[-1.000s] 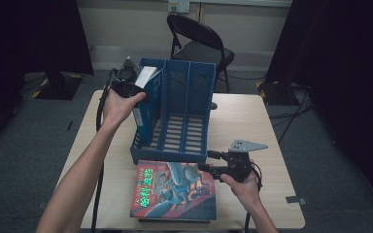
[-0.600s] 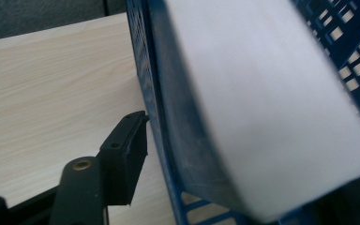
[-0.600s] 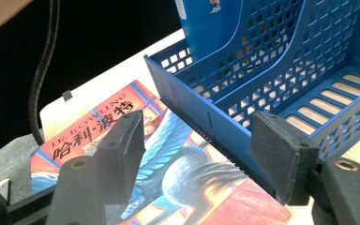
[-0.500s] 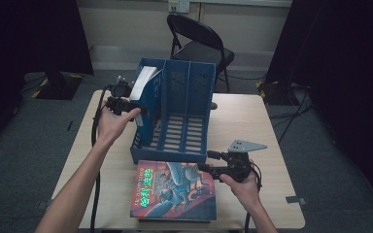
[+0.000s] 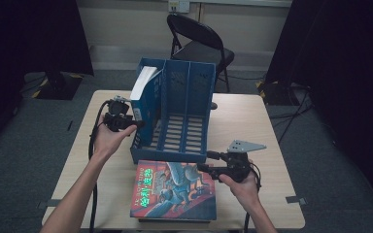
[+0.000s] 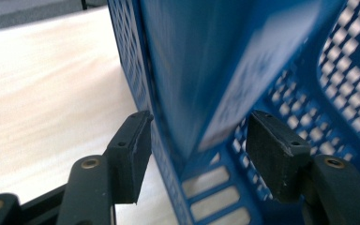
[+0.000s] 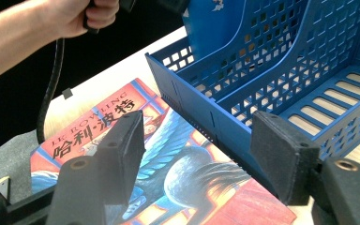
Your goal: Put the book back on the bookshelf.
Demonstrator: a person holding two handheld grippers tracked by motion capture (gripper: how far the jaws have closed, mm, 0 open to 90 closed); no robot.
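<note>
1. In the high view, the blue file rack (image 5: pixel 177 114) stands mid-table (image 5: pixel 262 121) with three compartments; a blue-covered book (image 5: pixel 143 94) stands upright in the compartment at the rack's left end, its white page edge showing at the top.
2. The left gripper (image 5: pixel 126 122) is at the rack's left side, low against that book.
3. The left gripper view adds what the high view cannot: the jaws stand on either side of the rack's left wall (image 6: pixel 143 89) and the book's (image 6: pixel 225 70) lower edge, with a gap showing at each pad (image 6: pixel 133 145). The jaws have just been closing, book and wall between them, not yet pressed.
4. In the high view, the right gripper (image 5: pixel 211 162) sits at the rack's front right corner, above the corner of a picture-covered book (image 5: pixel 175 190) lying flat just in front of the rack.
5. The right gripper view shows its jaws apart with nothing between them, the flat book's (image 7: pixel 168 159) cover bearing Chinese lettering, and the rack's (image 7: pixel 272 70) perforated dividers and slotted floor.
</note>
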